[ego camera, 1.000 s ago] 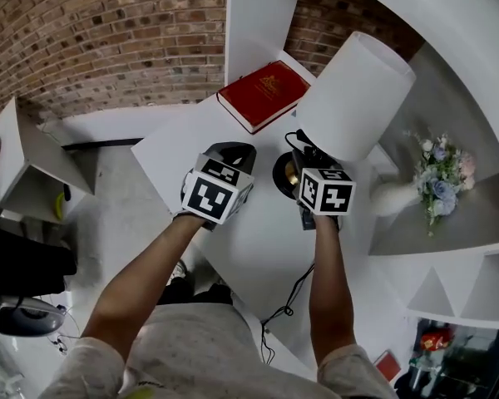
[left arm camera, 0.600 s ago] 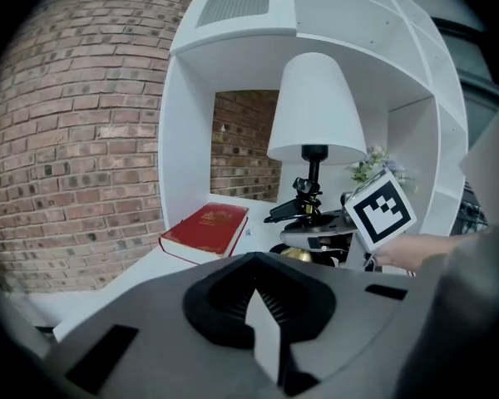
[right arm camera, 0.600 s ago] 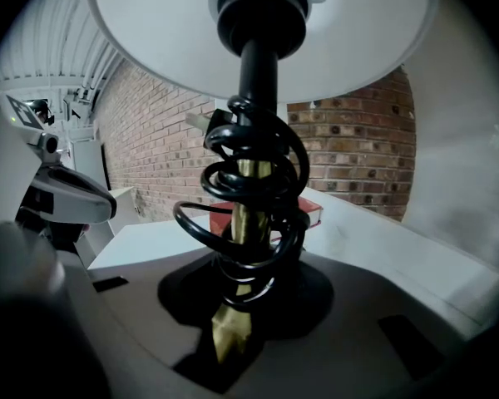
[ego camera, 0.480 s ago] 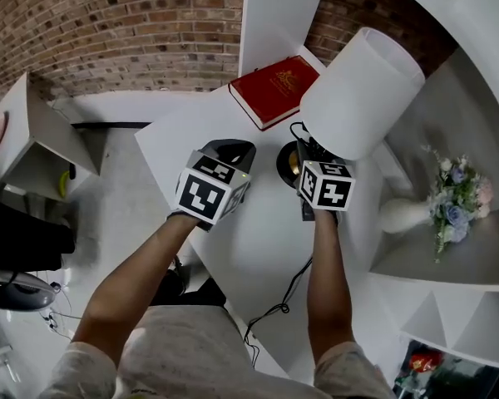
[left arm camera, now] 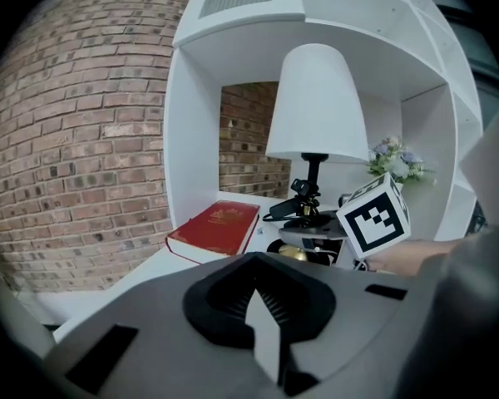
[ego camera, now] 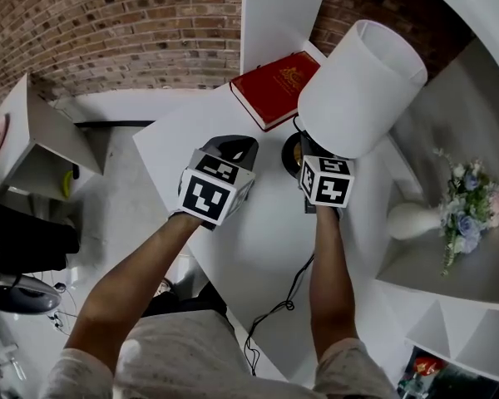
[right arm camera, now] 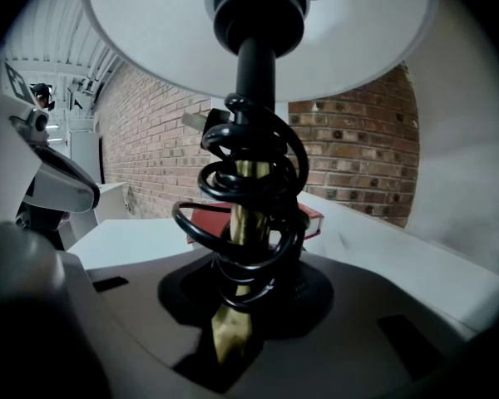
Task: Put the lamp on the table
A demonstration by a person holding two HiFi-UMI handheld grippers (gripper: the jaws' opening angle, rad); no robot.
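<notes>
Left gripper (ego camera: 230,150) sits centre-left over the white table (ego camera: 258,223), jaws pressed together, nothing in them. Red book (ego camera: 276,88) lies upper centre on the table. Lamp (ego camera: 362,90) is upper right of centre, white shade tilted, dark base (ego camera: 292,155) low beside the book; table contact unclear. Right gripper (right arm camera: 235,318) pinches its brass stem, black cord coiled round. Flowers (ego camera: 470,210) at far right.

Base of the lamp (ego camera: 362,86) mostly behind the right gripper (ego camera: 310,156)

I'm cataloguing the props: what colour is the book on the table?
Red with a gold emblem; the book shows best in the head view.
</notes>
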